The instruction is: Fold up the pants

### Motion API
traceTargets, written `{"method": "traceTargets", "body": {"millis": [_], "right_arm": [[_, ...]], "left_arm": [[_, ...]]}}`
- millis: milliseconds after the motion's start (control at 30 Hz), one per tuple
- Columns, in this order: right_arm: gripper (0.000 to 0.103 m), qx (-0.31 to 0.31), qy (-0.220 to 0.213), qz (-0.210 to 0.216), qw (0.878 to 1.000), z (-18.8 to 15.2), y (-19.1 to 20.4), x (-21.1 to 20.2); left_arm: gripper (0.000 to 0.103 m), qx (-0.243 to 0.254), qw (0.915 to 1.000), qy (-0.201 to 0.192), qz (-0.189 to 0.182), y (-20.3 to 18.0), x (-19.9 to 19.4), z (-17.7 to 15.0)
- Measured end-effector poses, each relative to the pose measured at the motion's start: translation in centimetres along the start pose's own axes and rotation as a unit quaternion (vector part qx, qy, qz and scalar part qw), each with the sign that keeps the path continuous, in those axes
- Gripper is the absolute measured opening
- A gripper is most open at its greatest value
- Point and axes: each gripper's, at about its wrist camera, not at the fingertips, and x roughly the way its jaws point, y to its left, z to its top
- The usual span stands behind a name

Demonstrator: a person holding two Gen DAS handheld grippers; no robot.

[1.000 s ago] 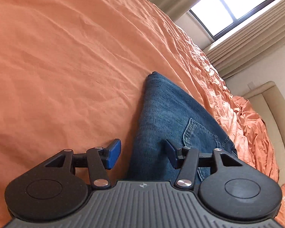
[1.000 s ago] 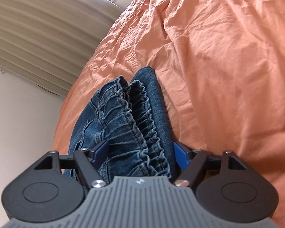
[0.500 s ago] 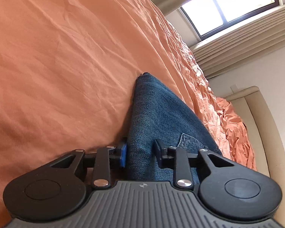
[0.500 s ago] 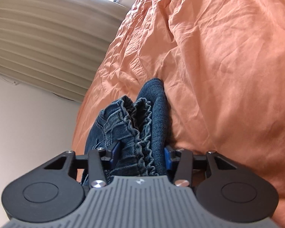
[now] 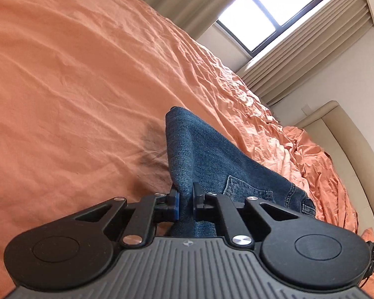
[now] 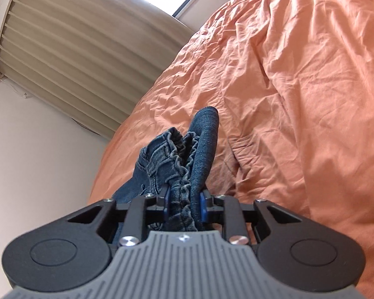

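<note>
Blue denim pants (image 5: 212, 159) lie folded on an orange bed sheet (image 5: 74, 87). My left gripper (image 5: 185, 200) is shut on a folded edge of the pants, which rise from the sheet toward it; a back pocket shows to the right. In the right wrist view, my right gripper (image 6: 184, 203) is shut on the gathered elastic waistband of the pants (image 6: 184, 154), with layers bunched between its blue pads. The pants hang lifted from the sheet (image 6: 299, 99) at that end.
The wrinkled orange sheet covers the whole bed. A beige padded headboard (image 5: 349, 149) stands at the right. A window (image 5: 281, 7) with beige curtains (image 6: 74, 44) is beyond the bed, next to a white wall.
Both grippers have closed from open onto the pants and lifted them. The denim is now pinched and pulled up off the sheet at both ends.
</note>
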Motion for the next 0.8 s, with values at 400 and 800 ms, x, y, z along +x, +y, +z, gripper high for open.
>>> {"method": "traceTargets", "body": {"millis": [400,800], "right_arm": [[0.018,-0.074,0.065,0.069,0.993,-4.5,14.7,2.5],[0.017,-0.080,0.159,0.114,0.977,-13.2,25.4,17.2]], "left_arm": [[0.009,0.012,0.9980,-0.026,0.056,2.8,-13.2,4.1],[0.009,0.021,0.9839,-0.053,0.169,12.4,-23.1,11.3]]}}
